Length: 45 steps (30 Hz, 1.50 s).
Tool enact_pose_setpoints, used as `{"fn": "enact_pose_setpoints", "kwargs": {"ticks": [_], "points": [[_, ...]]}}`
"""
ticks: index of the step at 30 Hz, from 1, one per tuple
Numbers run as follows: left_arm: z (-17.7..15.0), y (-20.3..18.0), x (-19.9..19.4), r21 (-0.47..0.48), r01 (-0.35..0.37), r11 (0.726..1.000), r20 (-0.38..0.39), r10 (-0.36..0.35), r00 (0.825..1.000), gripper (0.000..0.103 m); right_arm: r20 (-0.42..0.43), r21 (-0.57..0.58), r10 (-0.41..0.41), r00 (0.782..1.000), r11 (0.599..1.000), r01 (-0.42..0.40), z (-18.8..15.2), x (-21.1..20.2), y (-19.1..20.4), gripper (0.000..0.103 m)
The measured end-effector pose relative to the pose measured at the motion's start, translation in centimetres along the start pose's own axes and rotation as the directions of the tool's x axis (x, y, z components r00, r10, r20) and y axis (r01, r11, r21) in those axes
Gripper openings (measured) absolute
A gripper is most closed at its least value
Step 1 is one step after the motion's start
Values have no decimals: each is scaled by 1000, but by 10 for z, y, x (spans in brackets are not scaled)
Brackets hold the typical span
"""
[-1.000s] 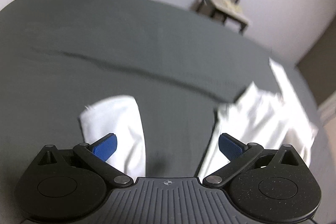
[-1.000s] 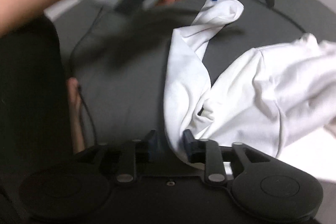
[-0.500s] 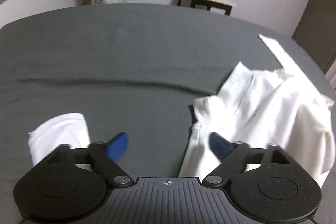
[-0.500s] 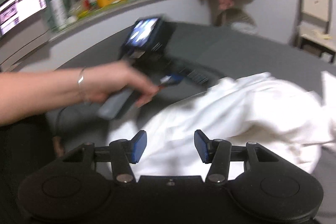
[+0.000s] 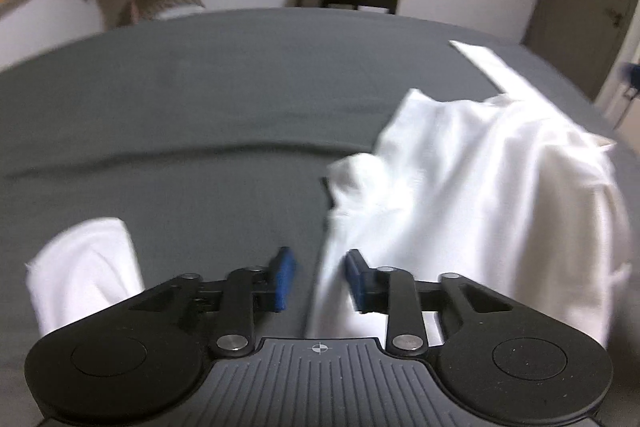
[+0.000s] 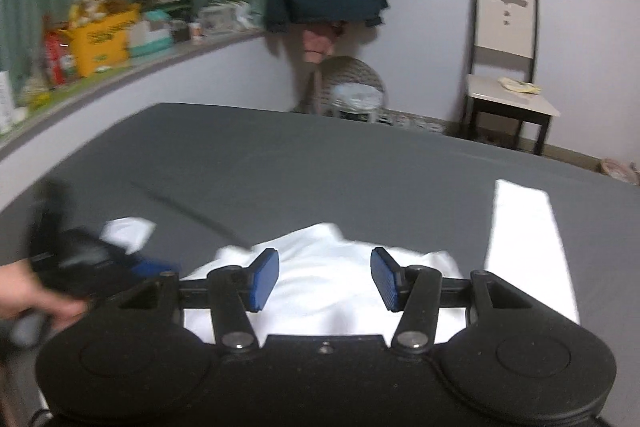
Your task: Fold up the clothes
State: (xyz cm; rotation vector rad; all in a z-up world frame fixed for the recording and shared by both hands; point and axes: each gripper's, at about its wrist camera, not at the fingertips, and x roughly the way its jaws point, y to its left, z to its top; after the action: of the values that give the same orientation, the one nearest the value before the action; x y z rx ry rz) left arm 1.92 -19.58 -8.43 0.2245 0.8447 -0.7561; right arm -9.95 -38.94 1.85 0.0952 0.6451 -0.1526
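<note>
Two grippers work over my grey bed, where the white garment lies rumpled at its right side, one sleeve flung left. My right gripper hovers spread wide above the cloth, holding nothing. My left gripper is narrowly parted around a fabric edge, though blur hides contact. Closing now might catch one layer only, dragging the heap crooked.

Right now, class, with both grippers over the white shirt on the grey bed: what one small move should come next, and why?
Probably shut the left gripper on the shirt edge. Its jaws stand narrowly apart with white cloth rising between them, while the right gripper is wide open above the bunched fabric, gripping nothing. The shirt lies crumpled on the bed, so it needs lifting and spreading first.
</note>
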Motion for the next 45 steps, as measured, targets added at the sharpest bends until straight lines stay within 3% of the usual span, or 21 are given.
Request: {"fn": "enact_pose_setpoints", "kwargs": {"ticks": [6,8,10,14,18,23,28,30,32,35,37,38,39,40,43,45], "points": [[-5,-4,-2,25,33,999,-11,-33,999,28,-104,-77,-67,992,995,59,27,70,-38,50],[-4,1,-3,1,55,998,-17,-55,998,12,-160,-102,-65,985,994,49,31,93,-44,50],[-3,3,-2,-4,57,998,-18,-57,998,4,-208,-122,-68,976,992,43,31,112,-48,50],[-2,3,-1,13,49,999,-19,-49,999,3,-279,-167,-113,954,984,67,34,145,-58,48],[1,1,-4,20,4,1000,-19,-3,1000,2,-379,-244,-69,923,969,-28,36,172,-53,48],[3,3,-7,8,4,1000,-27,-4,1000,2,-466,-406,-117,877,909,-94,29,201,-31,47],[5,6,-9,-4,4,1000,-36,-4,999,2,-495,-490,-139,858,860,-143,19,223,-19,46],[6,7,-10,-8,4,1000,-39,-4,999,3,-504,-483,-103,857,857,-181,18,220,-21,41],[7,8,-11,-13,4,1000,-43,-4,999,3,-554,-409,-33,832,881,-237,21,214,-27,40],[8,7,-9,-9,2,1000,-51,-2,999,3,-598,-364,26,801,882,-300,19,205,-36,40],[8,6,-8,-4,0,1000,-57,0,998,3,-583,-381,24,812,875,-299,17,202,-35,45],[8,5,-7,-1,-1,1000,-60,1,998,3,-556,-409,8,831,868,-282,15,202,-33,54],[8,4,-6,1,-2,1000,-62,2,998,3,-528,-434,-8,849,862,-262,14,201,-31,57],[8,4,-5,4,-3,1000,-65,4,998,3,-522,-437,-4,853,860,-263,13,200,-29,56],[6,3,-2,8,-6,1000,-72,6,997,3,-554,-365,44,831,884,-291,14,197,-32,38],[6,4,-2,5,-6,1000,-73,6,997,3,-558,-371,64,827,873,-318,12,189,-30,27]]}}
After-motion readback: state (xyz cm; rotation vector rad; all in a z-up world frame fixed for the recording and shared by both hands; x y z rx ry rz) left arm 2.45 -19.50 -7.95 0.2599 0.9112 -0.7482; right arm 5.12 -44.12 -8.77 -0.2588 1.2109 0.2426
